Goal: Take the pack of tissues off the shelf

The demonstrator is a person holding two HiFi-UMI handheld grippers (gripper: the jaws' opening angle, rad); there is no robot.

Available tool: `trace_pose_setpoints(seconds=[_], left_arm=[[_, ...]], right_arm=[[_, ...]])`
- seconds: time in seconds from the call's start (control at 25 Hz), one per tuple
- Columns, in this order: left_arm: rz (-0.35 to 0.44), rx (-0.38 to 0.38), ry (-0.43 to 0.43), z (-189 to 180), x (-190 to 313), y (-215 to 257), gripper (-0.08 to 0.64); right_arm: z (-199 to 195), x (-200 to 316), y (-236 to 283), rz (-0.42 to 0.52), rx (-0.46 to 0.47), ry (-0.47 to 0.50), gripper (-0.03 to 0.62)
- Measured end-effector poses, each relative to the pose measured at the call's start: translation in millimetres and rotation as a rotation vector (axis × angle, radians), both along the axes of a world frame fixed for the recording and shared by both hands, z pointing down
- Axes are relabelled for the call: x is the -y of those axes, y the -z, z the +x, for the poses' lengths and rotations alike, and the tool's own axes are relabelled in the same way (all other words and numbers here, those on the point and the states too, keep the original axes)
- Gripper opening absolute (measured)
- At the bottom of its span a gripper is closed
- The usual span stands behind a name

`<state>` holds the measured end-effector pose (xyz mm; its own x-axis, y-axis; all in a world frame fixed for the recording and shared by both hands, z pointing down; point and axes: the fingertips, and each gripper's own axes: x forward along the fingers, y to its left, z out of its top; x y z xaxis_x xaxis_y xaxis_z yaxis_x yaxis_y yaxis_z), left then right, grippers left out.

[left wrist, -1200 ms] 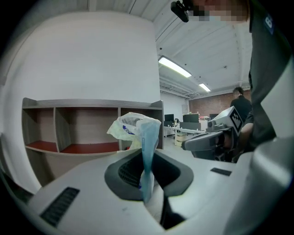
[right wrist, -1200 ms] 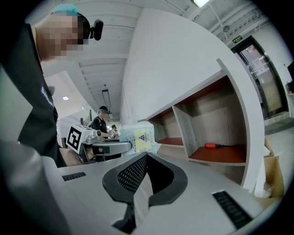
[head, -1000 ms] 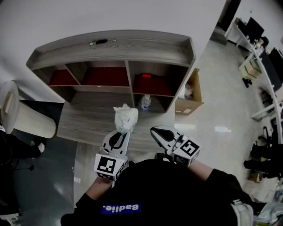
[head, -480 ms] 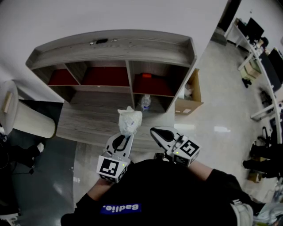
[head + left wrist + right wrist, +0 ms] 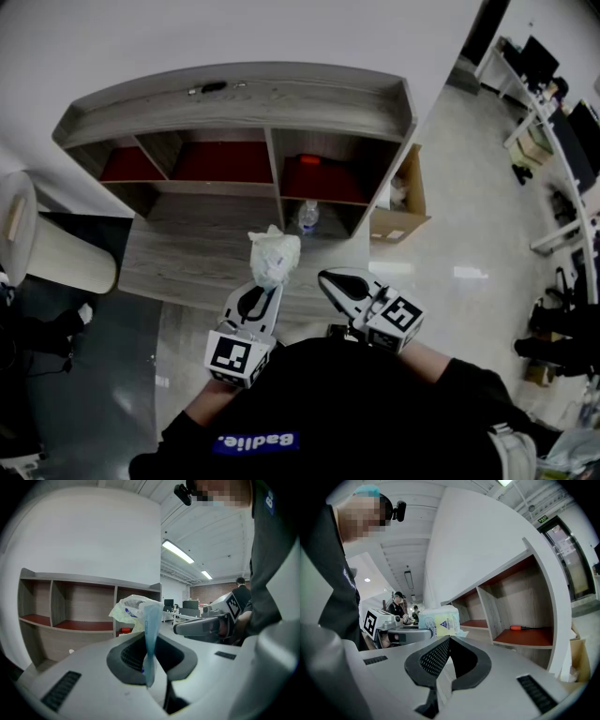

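The pack of tissues, a crinkled pale plastic pack with blue print, hangs in the air in front of the wooden shelf unit. My left gripper is shut on it, pinching a thin flap of its wrapper; the bulk of the pack stands above the jaws. My right gripper sits beside it on the right, shut with nothing between its jaws. The right gripper view shows the pack and the left gripper to its left.
The shelf compartments have red floors; one holds an orange-handled tool. A plastic bottle stands in the lower compartment. A cardboard box sits right of the shelf and a white cylinder to its left. Desks and people are at the far right.
The left gripper and the tissue pack have shifted slightly to the right. The right gripper has not moved.
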<state>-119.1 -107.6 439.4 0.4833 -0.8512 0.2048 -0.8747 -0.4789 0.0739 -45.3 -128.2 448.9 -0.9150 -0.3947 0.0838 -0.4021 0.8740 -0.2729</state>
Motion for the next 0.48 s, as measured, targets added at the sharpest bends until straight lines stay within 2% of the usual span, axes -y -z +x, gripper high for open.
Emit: trace_pose_setpoints(seconds=[0.48], left_arm=[[0.006,0.000,0.017,-4.7,0.3,1.9,0.040]], right_arm=[[-2.6,0.0,0.9,-0.005,-0.003,0.005,0.026]])
